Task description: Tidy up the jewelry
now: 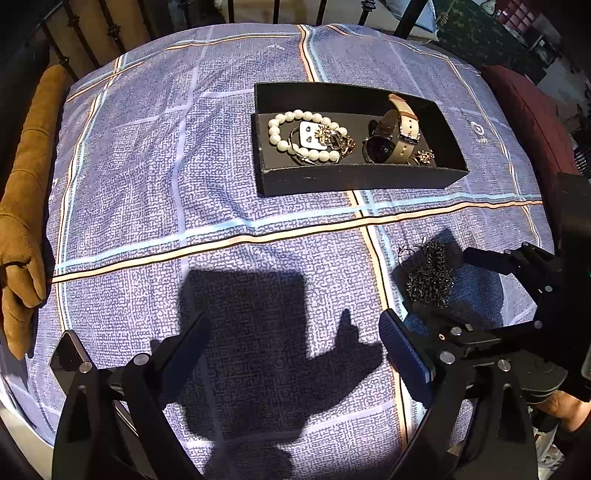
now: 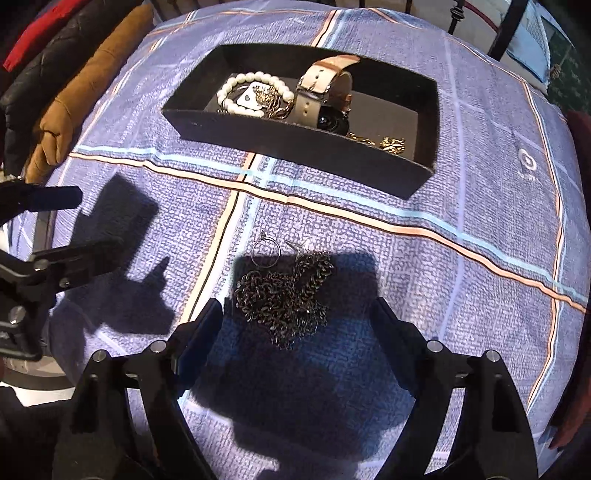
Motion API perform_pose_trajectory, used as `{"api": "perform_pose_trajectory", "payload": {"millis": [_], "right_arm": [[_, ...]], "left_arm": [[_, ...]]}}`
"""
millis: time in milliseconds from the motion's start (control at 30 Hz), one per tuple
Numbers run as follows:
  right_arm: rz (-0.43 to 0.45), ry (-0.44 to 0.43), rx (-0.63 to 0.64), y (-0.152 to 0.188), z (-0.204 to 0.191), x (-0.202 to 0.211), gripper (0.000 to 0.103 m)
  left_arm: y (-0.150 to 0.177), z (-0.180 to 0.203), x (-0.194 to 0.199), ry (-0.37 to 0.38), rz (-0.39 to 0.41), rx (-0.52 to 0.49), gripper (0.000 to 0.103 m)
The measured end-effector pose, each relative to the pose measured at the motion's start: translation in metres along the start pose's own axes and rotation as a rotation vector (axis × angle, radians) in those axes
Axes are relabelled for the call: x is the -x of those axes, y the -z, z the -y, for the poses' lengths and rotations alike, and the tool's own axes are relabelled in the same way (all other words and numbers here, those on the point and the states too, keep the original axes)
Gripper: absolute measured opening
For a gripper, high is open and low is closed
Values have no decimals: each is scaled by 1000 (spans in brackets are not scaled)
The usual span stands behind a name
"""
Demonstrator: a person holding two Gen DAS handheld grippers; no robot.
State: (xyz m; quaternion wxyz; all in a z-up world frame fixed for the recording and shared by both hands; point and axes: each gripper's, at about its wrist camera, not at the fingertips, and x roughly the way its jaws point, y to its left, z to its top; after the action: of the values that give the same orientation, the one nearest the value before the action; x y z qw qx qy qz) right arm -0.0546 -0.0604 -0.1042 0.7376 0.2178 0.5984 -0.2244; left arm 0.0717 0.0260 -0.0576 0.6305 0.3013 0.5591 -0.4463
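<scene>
Covering the surface, a blue plaid cloth (image 2: 461, 258) is catching hard sunlight, a tan cushion (image 1: 26, 206) lying at its left edge. Your left gripper (image 1: 295, 347) is hovering spread over bare cloth. The dark chain (image 2: 284, 295) is lying heaped, without a clear long axis, just ahead between your right gripper's (image 2: 295, 328) parted fingers, the black tray (image 2: 295, 136) sitting beyond.

You are in a bedroom at home: a blue checked bedsheet (image 1: 184, 147), iron bed rails (image 1: 110, 33), and a brown pillow (image 1: 26, 177).
</scene>
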Motion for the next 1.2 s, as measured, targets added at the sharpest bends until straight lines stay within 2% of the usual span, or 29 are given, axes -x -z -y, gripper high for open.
{"api": "perform_pose_trajectory", "payload": {"millis": [33, 100, 167, 233, 433, 533, 633, 767, 900, 933, 967, 1000, 1067, 1100, 1200], "right_arm": [[-4, 33, 33, 1, -4, -5, 77], [13, 40, 51, 2, -7, -3, 65], [22, 41, 34, 1, -3, 4, 25], [24, -9, -11, 2, 8, 8, 20], [82, -88, -72, 15, 25, 38, 18], [117, -117, -99, 22, 26, 58, 17], [154, -132, -114, 19, 27, 79, 10], [188, -138, -118, 10, 26, 94, 8], [185, -131, -116, 4, 24, 88, 8], [162, -134, -113, 3, 23, 81, 8], [119, -129, -117, 1, 22, 70, 13], [91, -134, -121, 1, 21, 60, 20], [81, -101, -114, 0, 17, 44, 78], [86, -86, -106, -1, 15, 40, 79], [25, -42, -80, -7, 9, 15, 78]], "left_arm": [[0, -2, 0, -1, -3, 4, 90], [1, -4, 0, -4, -4, 10, 90], [1, -5, 1, -1, 0, 16, 90], [1, -5, 1, 1, 1, 19, 90], [-4, 3, 5, 13, 10, 1, 90], [-8, 8, 8, 24, 20, -7, 90], [-15, 13, 13, 35, 33, -12, 90], [-24, 20, 20, 48, 51, -21, 90], [-26, 21, 19, 43, 51, -26, 90], [-26, 20, 17, 39, 47, -24, 90], [-25, 19, 15, 38, 41, -20, 90], [-24, 16, 13, 34, 36, -18, 90], [-22, 13, 10, 21, 25, -14, 90], [-21, 10, 8, 18, 19, -9, 90], [-17, 4, 4, 10, 7, 3, 90]]}}
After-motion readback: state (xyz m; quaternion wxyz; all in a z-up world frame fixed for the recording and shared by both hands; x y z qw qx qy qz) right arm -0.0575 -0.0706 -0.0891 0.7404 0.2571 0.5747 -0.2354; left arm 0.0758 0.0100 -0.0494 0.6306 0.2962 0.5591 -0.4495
